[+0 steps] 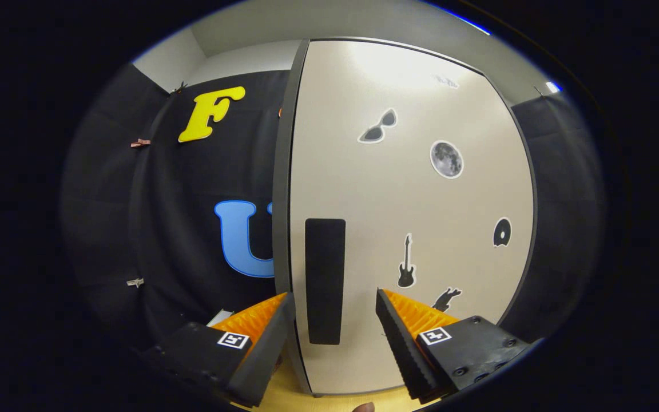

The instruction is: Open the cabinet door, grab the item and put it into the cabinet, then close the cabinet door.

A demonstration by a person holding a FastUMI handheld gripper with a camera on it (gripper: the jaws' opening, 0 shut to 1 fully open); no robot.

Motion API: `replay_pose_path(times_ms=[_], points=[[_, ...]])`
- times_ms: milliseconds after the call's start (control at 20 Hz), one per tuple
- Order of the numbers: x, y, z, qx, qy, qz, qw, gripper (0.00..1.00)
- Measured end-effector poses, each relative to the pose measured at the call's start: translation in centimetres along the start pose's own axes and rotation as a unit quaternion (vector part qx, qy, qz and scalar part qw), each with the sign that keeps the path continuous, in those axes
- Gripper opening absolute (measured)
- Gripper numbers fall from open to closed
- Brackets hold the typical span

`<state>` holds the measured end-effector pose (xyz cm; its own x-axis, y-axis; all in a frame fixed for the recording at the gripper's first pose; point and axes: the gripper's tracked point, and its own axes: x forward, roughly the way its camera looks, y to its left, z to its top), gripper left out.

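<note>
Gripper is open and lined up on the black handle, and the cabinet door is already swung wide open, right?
Not quite. In the gripper view the gripper is open, with the black handle between its fingers, but the cabinet door is shut against its frame; none of the inside shows. It has yet to be opened.

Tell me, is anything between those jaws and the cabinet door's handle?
Nothing visible. The gripper is open, its jaws apart on either side of the dark handle on the shut cabinet door, which lies just ahead between them. The stickers sit flat on the door.
</note>
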<state>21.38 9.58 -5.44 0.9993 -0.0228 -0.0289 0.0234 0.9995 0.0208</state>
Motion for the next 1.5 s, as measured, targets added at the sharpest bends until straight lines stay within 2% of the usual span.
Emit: replay_pose_path(times_ms=[150,300,350,500,550,600,900,1100,1300,1500], points=[[1.4,0.7,0.1,0.005,-0.004,-0.001,1.000,0.77],[1.6,0.5,0.5,-0.006,-0.011,-0.018,1.000,0.44],[1.8,0.7,0.1,-0.003,-0.011,-0.016,1.000,0.45],[1.2,0.5,0.3,0.006,-0.001,-0.011,1.000,0.22],[1.2,0.4,0.2,0.001,0.001,-0.006,1.000,0.22],[0.8,0.4,0.4,-0.001,0.000,-0.001,1.000,0.15],[-6.6,-0.8,1.1,0.005,0.001,0.053,0.999,0.15],[-13.0,-3.7,1.7,0.003,0.004,0.086,0.996,0.15],[-18.2,-8.2,1.9,0.010,0.012,0.102,0.995,0.15],[-21.6,-11.4,2.1,0.017,0.015,0.096,0.995,0.15]])
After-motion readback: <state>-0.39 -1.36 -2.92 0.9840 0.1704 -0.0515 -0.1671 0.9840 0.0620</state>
